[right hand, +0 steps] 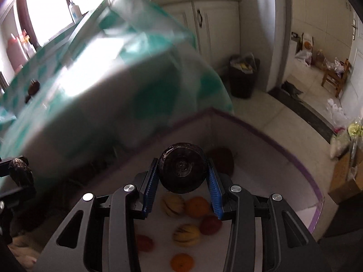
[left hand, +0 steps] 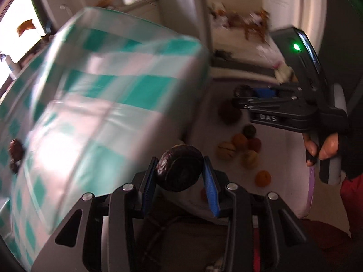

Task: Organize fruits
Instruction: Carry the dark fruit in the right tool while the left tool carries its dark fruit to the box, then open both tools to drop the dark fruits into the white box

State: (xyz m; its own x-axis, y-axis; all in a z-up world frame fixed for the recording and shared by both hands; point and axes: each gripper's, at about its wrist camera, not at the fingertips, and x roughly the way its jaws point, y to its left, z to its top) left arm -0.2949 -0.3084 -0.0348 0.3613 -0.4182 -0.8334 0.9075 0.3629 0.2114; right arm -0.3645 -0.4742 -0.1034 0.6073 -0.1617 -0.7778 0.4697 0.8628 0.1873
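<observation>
My left gripper is shut on a dark round fruit and holds it in the air beside a table with a teal-checked cloth. My right gripper is shut on a second dark round fruit above a white bin with a purple rim. In the bin lie several fruits: orange ones, striped yellow ones, a red one and a dark one. The right gripper also shows in the left wrist view, over the bin's fruits.
Two dark fruits lie on the checked cloth at the left. A black waste bin stands by white cabinets. A wooden chair and bags sit at the far right. Cardboard boxes stand right of the bin.
</observation>
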